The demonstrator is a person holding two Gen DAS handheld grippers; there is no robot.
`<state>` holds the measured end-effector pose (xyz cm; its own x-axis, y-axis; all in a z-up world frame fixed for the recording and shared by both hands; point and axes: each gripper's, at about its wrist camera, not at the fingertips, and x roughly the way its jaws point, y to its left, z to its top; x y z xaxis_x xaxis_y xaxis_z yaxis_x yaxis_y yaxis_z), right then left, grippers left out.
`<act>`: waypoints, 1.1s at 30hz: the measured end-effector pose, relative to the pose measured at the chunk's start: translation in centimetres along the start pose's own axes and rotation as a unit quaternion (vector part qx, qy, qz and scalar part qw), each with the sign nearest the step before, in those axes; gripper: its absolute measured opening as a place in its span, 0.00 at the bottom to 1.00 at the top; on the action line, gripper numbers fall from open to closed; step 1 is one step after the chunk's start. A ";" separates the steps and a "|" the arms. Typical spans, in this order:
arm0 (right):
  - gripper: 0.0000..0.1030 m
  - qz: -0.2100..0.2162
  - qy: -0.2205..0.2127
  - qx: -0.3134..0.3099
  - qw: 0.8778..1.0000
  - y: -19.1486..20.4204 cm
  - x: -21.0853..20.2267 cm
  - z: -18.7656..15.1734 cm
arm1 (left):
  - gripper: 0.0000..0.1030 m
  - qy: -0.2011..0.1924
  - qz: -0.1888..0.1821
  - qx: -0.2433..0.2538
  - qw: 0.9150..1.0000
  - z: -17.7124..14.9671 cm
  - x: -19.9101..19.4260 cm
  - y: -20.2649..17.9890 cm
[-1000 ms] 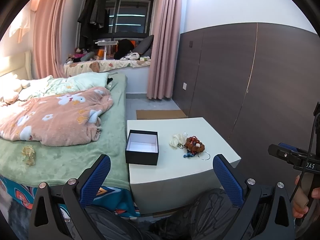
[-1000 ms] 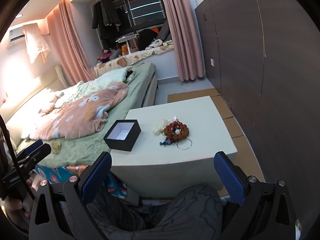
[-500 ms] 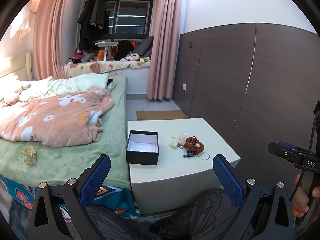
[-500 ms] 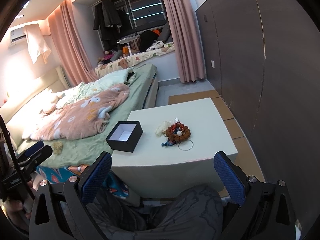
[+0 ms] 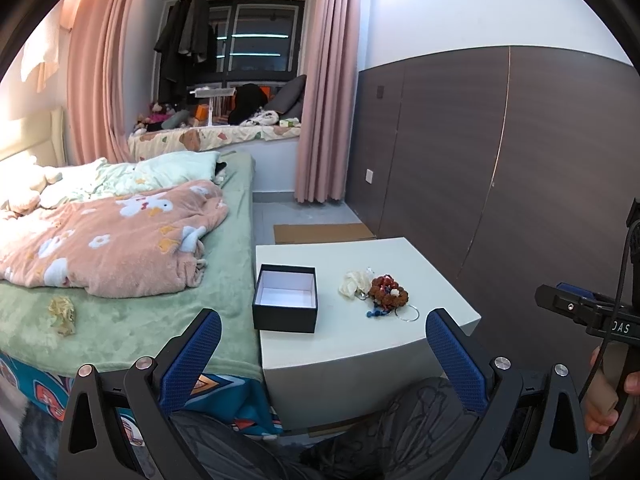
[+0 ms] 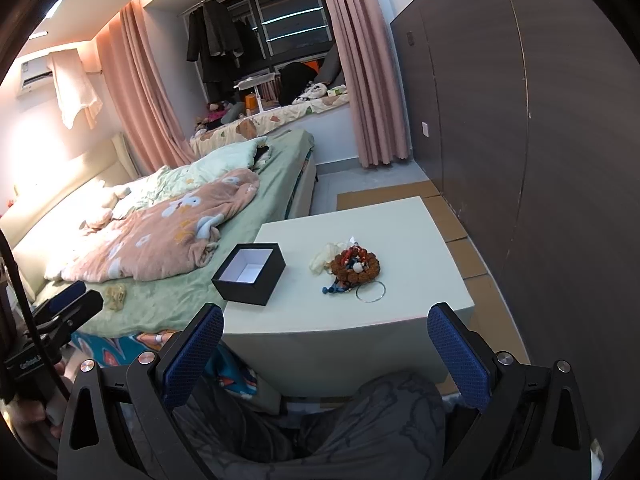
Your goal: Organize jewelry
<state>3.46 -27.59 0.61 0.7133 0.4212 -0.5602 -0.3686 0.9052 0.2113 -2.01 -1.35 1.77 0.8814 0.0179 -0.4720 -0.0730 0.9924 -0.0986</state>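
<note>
Right wrist view: both grippers, left gripper (image 5: 320,344) and right gripper (image 6: 326,340), hover with jaws spread wide, empty, short of the bench (image 6: 400,312); beaded bracelet (image 6: 356,266) (light, bumpy, tangle-prone) suits a rim pinch toward the box (image 6: 249,268).

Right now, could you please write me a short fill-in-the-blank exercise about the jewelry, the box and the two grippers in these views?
1. The black box on the white table has no lid on it and its white inside is ____.
2. The beaded bracelet lies to the ____ of the box.
3. The thin metal ring lies flat on the ____, not in the box.
4. The jaws of the left gripper and the right gripper are both ____ and hold nothing.

Missing words: empty; right; table; open
</note>
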 end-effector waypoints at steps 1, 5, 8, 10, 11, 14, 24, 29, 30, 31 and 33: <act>1.00 0.000 0.000 0.000 1.000 0.0 0.0 0.0 | 0.99 0.000 0.000 -0.001 1.000 0.1 0.0 0.0; 1.00 -0.001 0.000 0.001 1.000 0.0 0.0 0.0 | 0.99 0.001 0.001 0.001 1.000 -0.3 -0.1 0.1; 1.00 0.001 0.000 0.001 1.000 0.1 -0.1 0.0 | 0.99 0.000 -0.001 0.000 1.000 -0.2 -0.1 0.1; 1.00 0.002 0.000 0.001 1.000 0.2 -0.2 0.0 | 0.99 0.000 -0.001 0.001 1.000 0.0 -0.1 0.0; 1.00 0.002 0.000 0.001 1.000 0.2 -0.2 0.0 | 0.99 0.000 -0.001 0.002 1.000 0.1 0.0 0.0; 1.00 0.004 0.000 0.001 1.000 0.2 -0.4 0.1 | 0.99 0.001 -0.001 0.004 1.000 0.3 0.1 -0.1; 1.00 0.010 0.002 0.019 1.000 -0.9 0.1 0.4 | 0.99 0.009 -0.011 0.022 1.000 0.7 1.1 -0.6; 1.00 0.010 0.003 0.048 0.999 -2.8 1.0 0.7 | 0.99 0.022 -0.020 0.037 0.999 0.8 3.2 -1.8; 1.00 0.011 0.004 0.054 0.998 -3.2 1.2 0.8 | 0.99 0.024 -0.022 0.039 0.999 0.9 3.5 -2.0; 1.00 0.011 0.004 0.060 0.998 -3.7 1.5 0.9 | 0.99 0.025 -0.024 0.040 0.999 1.1 4.0 -2.0; 1.00 0.010 0.006 0.072 0.997 -4.5 2.1 1.0 | 0.99 0.032 -0.026 0.042 0.998 1.4 5.0 -2.2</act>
<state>7.24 -30.74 -0.72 0.6997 0.4392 -0.5636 -0.2924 0.8957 0.3349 3.19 -3.24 0.85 0.8507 -0.0383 -0.5242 0.0134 0.9986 -0.0512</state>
